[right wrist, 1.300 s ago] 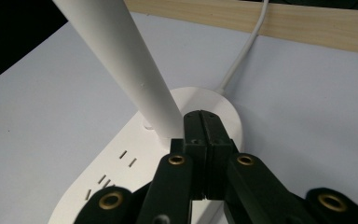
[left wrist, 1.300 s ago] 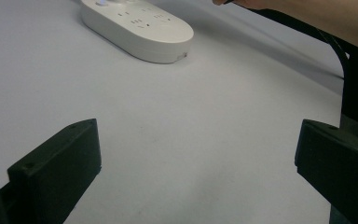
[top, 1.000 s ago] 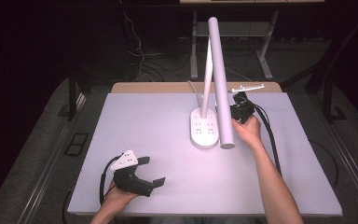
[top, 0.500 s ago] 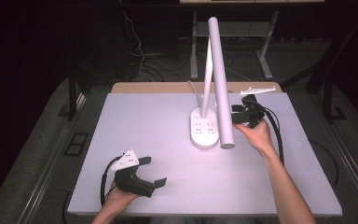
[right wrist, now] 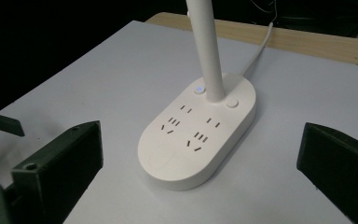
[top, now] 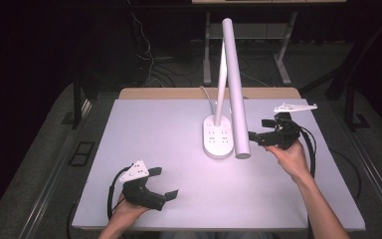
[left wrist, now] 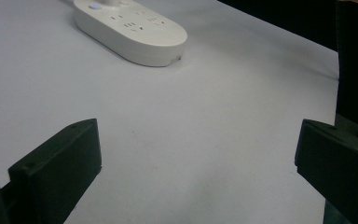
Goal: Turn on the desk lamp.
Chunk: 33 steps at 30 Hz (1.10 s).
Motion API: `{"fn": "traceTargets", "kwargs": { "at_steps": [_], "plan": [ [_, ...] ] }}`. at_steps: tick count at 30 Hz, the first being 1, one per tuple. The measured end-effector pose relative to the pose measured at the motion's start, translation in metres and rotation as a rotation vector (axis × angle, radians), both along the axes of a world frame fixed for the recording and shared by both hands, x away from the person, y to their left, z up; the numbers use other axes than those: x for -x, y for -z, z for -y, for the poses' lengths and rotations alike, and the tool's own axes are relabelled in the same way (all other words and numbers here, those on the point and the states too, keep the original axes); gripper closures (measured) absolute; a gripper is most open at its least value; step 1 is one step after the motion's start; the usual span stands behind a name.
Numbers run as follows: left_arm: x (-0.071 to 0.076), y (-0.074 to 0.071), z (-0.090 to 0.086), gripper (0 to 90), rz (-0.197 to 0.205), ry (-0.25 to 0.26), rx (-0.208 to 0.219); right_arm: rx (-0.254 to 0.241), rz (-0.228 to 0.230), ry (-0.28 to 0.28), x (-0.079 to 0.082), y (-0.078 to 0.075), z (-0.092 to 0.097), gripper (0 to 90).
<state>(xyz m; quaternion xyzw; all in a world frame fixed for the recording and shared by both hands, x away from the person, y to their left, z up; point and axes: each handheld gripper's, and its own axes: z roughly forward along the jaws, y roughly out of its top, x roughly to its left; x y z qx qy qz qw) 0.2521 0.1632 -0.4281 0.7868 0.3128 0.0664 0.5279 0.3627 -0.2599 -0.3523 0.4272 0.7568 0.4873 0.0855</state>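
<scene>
White plastic dominates from above: the desk lamp (top: 224,114) stands on its socket base (top: 218,137) at the middle of the pale table (top: 169,129), its lamp head (top: 236,84) slanting toward you. Your right gripper (top: 256,137), jaws apart, hovers just right of the base; swing inward and you could clip the head and tip the lamp. Your left gripper (top: 165,183) rests well short of the base, jaws spread. A dark room and trailing cables lie beyond.

Left gripper view: the base (left wrist: 130,28) sits far ahead across bare matte tabletop.

Right gripper view: the base (right wrist: 198,133) lies between the wide jaws, its cord (right wrist: 258,46) running off to the table's wooden edge (right wrist: 284,39); snagging it would drag everything.
</scene>
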Motion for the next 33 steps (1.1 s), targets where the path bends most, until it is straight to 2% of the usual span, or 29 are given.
{"fn": "traceTargets", "kwargs": {
  "at_steps": [9, 13, 18, 23, 33],
  "plan": [
    [0.000, 0.000, 0.001, 0.0, 0.000, 0.005, 0.000, -0.012, 0.006, -0.003, 0.035, 0.005, 0.014, 0.0],
    [0.000, 0.000, 0.001, 0.0, -0.002, 0.003, 0.001, -0.012, 0.002, -0.005, 0.044, 0.009, 0.017, 0.0],
    [0.001, 0.000, 0.000, 0.0, -0.004, 0.002, 0.000, -0.003, -0.003, -0.004, 0.063, 0.021, 0.022, 0.0],
    [0.000, 0.000, 0.000, 0.0, -0.003, 0.003, -0.002, 0.008, -0.016, -0.003, 0.075, 0.029, 0.025, 0.0],
    [0.001, 0.001, 0.001, 0.0, -0.007, -0.004, -0.002, 0.007, -0.009, 0.011, 0.101, 0.048, 0.029, 0.0]
  ]
}}
